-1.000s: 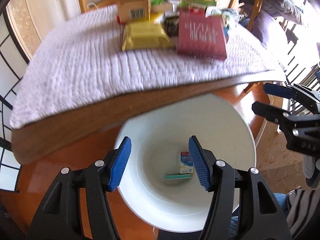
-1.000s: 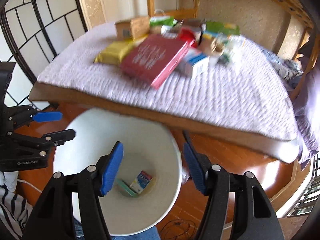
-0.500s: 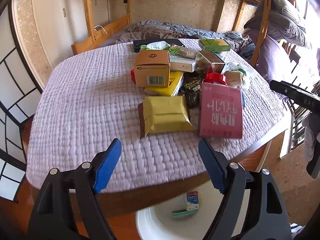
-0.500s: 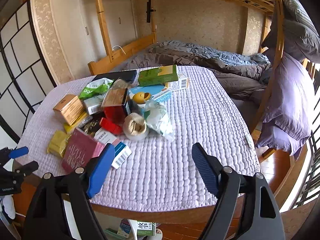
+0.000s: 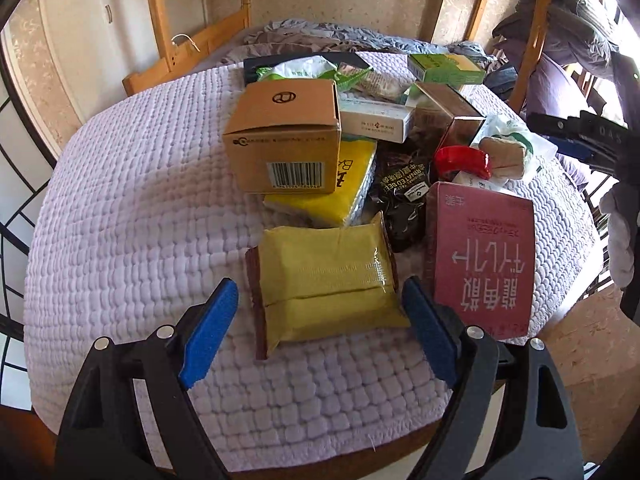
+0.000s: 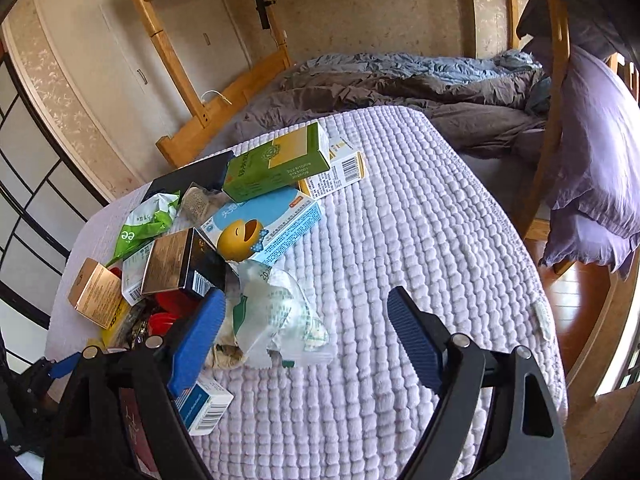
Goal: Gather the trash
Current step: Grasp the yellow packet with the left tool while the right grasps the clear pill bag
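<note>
A heap of trash lies on a table with a lilac quilted cloth. My left gripper is open and empty, its blue fingers either side of a yellow-green packet. Behind the packet are a brown carton, a yellow pack and a dark wrapper; a red box lies to the right. My right gripper is open and empty, low over the cloth beside a crumpled clear wrapper. A blue duck box and a green box lie further back.
A bunk bed with grey and blue bedding stands behind the table. A purple pillow hangs at the right. Wooden floor shows past the table's right edge. A small blue-white box lies by my right gripper's left finger.
Both grippers have risen from over the white bin below the table edge and moved forward over the tabletop. The bin has left both views. Both stay open.
</note>
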